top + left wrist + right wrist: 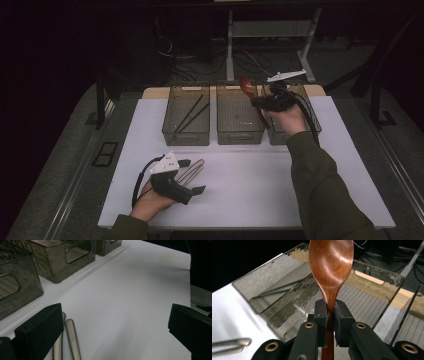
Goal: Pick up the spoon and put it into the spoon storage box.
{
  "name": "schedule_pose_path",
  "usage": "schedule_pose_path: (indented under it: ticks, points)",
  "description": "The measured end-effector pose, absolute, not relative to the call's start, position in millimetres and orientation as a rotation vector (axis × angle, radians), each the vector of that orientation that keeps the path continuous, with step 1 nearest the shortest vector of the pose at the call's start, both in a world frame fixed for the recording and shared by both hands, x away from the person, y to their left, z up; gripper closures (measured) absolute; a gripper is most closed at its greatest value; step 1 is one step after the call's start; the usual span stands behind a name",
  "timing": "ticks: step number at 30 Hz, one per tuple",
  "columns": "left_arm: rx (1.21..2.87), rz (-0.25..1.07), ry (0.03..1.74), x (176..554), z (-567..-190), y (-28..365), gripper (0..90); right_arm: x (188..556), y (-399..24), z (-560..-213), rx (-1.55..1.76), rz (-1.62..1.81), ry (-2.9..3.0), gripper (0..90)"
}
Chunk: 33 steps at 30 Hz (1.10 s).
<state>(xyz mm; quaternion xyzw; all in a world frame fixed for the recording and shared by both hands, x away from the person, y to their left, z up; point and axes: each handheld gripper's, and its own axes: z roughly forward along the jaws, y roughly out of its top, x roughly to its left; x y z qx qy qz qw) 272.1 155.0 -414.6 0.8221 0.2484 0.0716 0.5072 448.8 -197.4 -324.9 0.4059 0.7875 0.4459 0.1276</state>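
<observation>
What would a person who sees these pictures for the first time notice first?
Most striking is the reddish wooden spoon, clamped by its handle in the right gripper and held above the three smoky plastic bins at the far side of the white table. Near the front edge, the left gripper rests with open jaws beside metal chopsticks.

Two black jaws are held wide apart over the white table (pixel 130 302); two metal handles (pixel 71 340) are seen beside the left jaw, with smoky bins (pixel 57 262) lined up beyond
</observation>
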Motion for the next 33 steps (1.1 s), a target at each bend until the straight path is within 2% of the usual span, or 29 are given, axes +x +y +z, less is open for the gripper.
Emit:
schedule_pose_path:
  ticks: [15, 33]
  points:
    - [1.982, 0.172, 0.583, 272.6, -414.6, 154.5, 0.0, 475.6, -178.4, -348.9, 1.241, 1.263, 2.295, 82.0]
    - [1.989, 0.165, 0.577, 272.4, -415.1, 153.2, 0.0, 480.0, -163.1, -381.5, 1.249, 1.032, 2.430, 81.9]
